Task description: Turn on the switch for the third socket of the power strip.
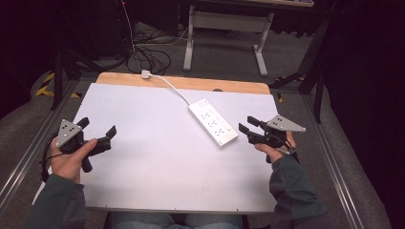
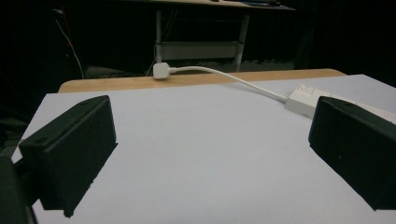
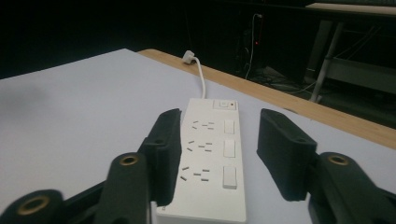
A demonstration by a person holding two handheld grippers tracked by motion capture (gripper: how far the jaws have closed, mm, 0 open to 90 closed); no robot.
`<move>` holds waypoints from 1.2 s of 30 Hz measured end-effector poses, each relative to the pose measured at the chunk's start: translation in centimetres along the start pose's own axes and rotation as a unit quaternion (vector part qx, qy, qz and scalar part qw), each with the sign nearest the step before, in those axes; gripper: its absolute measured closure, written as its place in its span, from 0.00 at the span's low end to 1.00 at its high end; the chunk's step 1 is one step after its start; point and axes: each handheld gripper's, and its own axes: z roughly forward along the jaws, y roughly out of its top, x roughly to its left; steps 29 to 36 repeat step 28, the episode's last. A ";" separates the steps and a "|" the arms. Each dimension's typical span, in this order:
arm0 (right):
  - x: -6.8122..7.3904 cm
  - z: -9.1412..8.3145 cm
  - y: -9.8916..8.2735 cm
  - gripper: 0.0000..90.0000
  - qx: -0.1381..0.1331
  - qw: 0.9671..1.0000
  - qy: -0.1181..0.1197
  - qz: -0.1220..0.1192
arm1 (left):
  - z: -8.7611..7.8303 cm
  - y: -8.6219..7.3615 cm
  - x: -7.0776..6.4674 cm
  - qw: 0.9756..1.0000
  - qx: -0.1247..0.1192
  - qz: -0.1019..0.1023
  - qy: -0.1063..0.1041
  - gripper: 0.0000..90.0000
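A white power strip [image 1: 212, 122] with three sockets and switches lies flat on the white table top [image 1: 157, 162], right of centre. Its white cable [image 1: 174, 88] runs to a plug [image 1: 145, 74] at the table's far wooden edge. My right gripper [image 1: 246, 123] is held just right of the strip's near end, open and holding nothing. In the right gripper view the strip [image 3: 210, 158] lies straight ahead, in line with the gap of the open gripper [image 3: 219, 121]. My left gripper [image 1: 99, 126] hovers open near the table's left edge, with nothing in it. In the left gripper view the jaws stand wide apart, with the strip [image 2: 303, 100] to the right.
A wooden strip [image 1: 191, 83] borders the far side of the table. Beyond it are a desk frame [image 1: 224, 33] and loose cables on the floor [image 1: 148, 52]. Metal rails [image 1: 28, 152] run along both sides of the table.
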 end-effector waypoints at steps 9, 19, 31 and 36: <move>0.3 0.1 0.1 0.33 -0.019 1.000 0.002 0.004 | 0.0 0.0 0.0 1.000 0.000 0.000 0.000 0.01; 0.2 0.0 0.1 0.07 -0.028 1.000 0.005 0.005 | 0.0 0.0 0.0 1.000 0.001 0.001 0.001 0.01; 0.1 -0.1 0.1 0.04 -0.040 0.999 0.018 0.001 | 0.0 0.0 0.0 1.000 0.002 0.001 0.001 0.01; 0.1 -0.1 0.1 0.04 -0.040 0.999 0.018 0.001 | 0.0 0.0 0.0 1.000 0.002 0.001 0.001 0.01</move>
